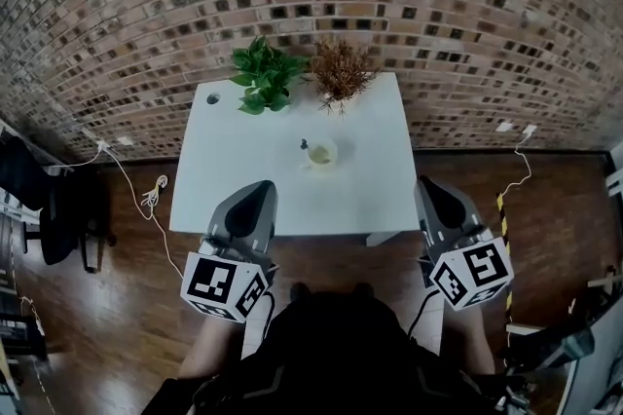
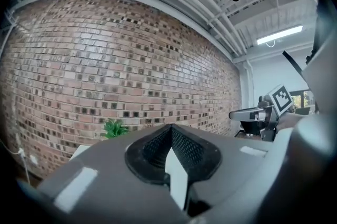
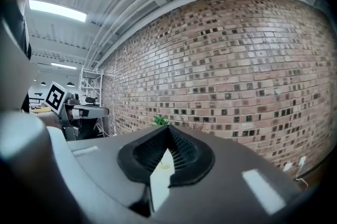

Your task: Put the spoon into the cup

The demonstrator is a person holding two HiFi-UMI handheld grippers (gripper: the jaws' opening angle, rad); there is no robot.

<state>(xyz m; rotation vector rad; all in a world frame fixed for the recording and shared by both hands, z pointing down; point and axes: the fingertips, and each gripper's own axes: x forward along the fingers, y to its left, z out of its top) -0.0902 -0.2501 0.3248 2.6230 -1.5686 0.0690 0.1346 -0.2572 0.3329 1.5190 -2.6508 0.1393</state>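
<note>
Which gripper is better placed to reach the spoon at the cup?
Left, probably. The left gripper hangs over the table's near edge, nearer the cup; the spoon shows at the cup's left side. The right gripper sits beyond the table's right edge. Both are shut.

one white rectangular bench [image 1: 243, 199] stands against the brick wall. on it there are two potted plants at the far edge: one green leafy plant [image 1: 265, 77] to the left and one dry reddish-brown plant [image 1: 341, 69] to the right. near the middle is one pale round cup [image 1: 322, 155], and one small spoon [image 1: 305, 146] shows at its far left rim. one round hole [image 1: 213, 97] sits in the bench's far left corner. there are two grey claws, the left claw [image 1: 259, 188] and the right claw [image 1: 426, 182], each with one black-and-white marker cube, two cubes in all. one black chair [image 1: 58, 208] stands on the wooden floor to the left, and two white cables lie there, one on each side.
</note>
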